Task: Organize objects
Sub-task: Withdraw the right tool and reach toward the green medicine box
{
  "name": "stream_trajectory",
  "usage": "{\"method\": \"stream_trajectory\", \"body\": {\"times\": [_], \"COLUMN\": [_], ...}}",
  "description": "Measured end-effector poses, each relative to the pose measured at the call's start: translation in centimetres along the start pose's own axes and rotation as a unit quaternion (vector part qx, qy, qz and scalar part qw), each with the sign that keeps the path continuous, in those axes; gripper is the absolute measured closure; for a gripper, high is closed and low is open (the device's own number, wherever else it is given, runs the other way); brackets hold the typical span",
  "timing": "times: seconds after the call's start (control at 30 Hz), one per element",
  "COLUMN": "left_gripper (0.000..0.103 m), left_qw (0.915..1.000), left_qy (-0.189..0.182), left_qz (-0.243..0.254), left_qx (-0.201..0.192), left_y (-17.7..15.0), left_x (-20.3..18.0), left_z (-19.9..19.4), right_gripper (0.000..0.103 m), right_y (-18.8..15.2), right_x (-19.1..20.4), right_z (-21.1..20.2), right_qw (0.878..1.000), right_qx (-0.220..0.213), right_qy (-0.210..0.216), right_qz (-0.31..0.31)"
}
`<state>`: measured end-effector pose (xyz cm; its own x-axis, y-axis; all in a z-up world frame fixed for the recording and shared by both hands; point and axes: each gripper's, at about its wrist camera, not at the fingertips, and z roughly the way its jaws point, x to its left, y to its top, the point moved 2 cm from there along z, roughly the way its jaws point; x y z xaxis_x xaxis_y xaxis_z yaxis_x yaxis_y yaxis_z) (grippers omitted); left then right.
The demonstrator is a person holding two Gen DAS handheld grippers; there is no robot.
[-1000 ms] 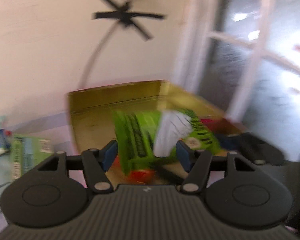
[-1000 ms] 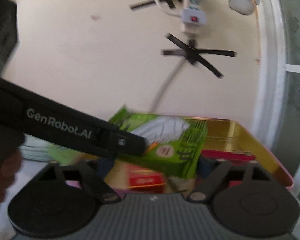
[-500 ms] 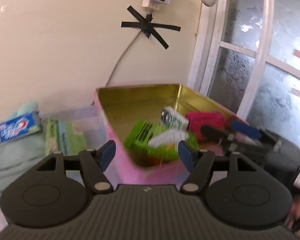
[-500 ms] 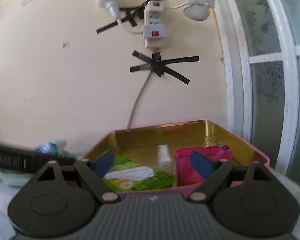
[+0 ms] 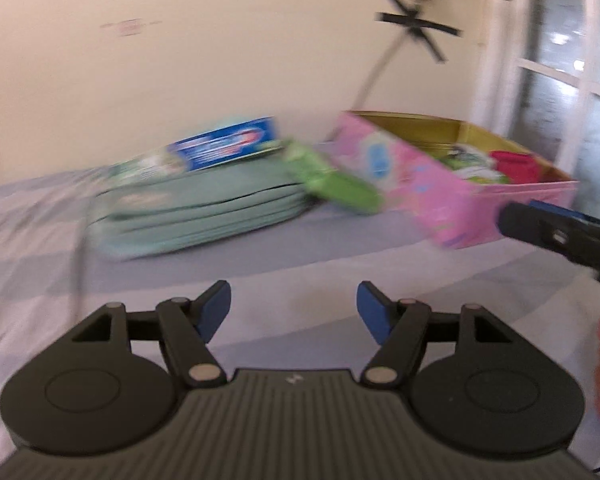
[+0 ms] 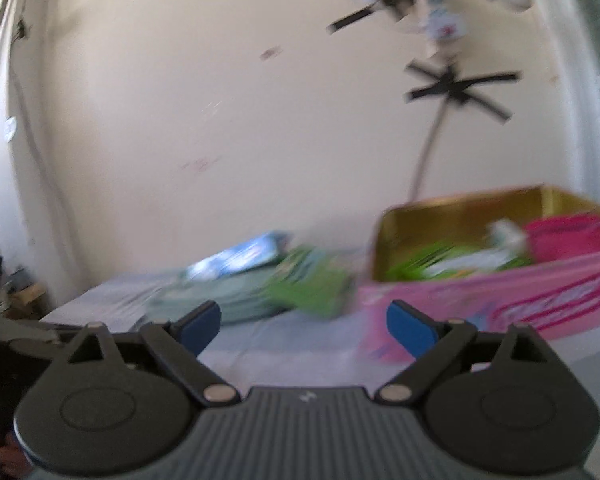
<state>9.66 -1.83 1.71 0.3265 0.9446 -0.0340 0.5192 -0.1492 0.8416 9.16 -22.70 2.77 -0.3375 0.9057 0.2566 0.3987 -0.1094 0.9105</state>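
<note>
A pink tin box (image 5: 432,196) with a gold inside stands on the bed at the right; it also shows in the right wrist view (image 6: 512,304). Inside lie a green packet (image 6: 440,262) and a magenta pouch (image 6: 566,236). A blue toothpaste box (image 5: 226,146) lies on a folded teal cloth (image 5: 204,208), with a green packet (image 5: 336,184) leaning beside the tin. My left gripper (image 5: 294,312) is open and empty, well short of them. My right gripper (image 6: 304,328) is open and empty; its finger (image 5: 540,224) shows at the right of the left wrist view.
A pale grey bedsheet (image 5: 340,264) covers the surface. A cream wall (image 6: 220,120) with taped power strip and cable stands behind. A frosted window (image 5: 572,64) is at the right. Both views are blurred.
Both grippers have pulled back and swung left from over the tin. The green packet held a second ago now lies in the tin. Both grippers are empty.
</note>
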Motion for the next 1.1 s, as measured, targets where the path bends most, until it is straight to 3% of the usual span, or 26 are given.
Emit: {"method": "stream_trajectory", "body": {"times": [0.1,0.3,0.47,0.6,0.7,0.8,0.9,1.0,1.1], "left_gripper": [0.026,0.026,0.026,0.026,0.026,0.026,0.026,0.026,0.026], "left_qw": [0.9994,0.9964,0.9898,0.9809,0.9739,0.9707,0.9689,0.9712,0.9741], "left_qy": [0.031,0.077,0.129,0.175,0.191,0.175,0.162,0.156,0.155], "left_qz": [-0.014,-0.034,-0.054,-0.072,-0.114,-0.163,-0.185,-0.178,-0.163], "left_qx": [-0.003,-0.009,-0.029,-0.044,-0.043,-0.028,-0.028,-0.026,-0.027], "left_y": [-0.7,-1.8,-2.4,-2.5,-2.8,-2.9,-3.1,-3.0,-3.2], "left_x": [2.3,6.1,9.5,11.8,13.7,15.2,15.8,15.5,15.0], "left_z": [-0.5,-1.2,-2.2,-2.9,-2.8,-2.5,-2.6,-2.5,-2.6], "right_gripper": [0.0,0.0,0.0,0.002,0.01,0.013,0.016,0.016,0.016], "right_y": [-0.8,-2.5,-2.8,-2.1,-1.2,0.1,2.1,3.3,3.1], "right_x": [2.2,4.6,6.4,9.2,11.7,12.6,10.0,6.5,4.8], "right_z": [1.2,4.1,7.1,9.6,11.3,13.2,14.8,16.2,17.3], "right_qw": [0.999,0.992,0.984,0.983,0.983,0.985,0.993,0.992,0.986], "right_qx": [0.033,0.109,0.161,0.167,0.152,0.121,0.087,0.07,0.088], "right_qy": [0.028,0.068,0.075,0.075,0.073,0.045,-0.01,-0.089,-0.126], "right_qz": [-0.008,0.005,0.014,-0.019,-0.07,-0.116,-0.086,-0.056,-0.072]}}
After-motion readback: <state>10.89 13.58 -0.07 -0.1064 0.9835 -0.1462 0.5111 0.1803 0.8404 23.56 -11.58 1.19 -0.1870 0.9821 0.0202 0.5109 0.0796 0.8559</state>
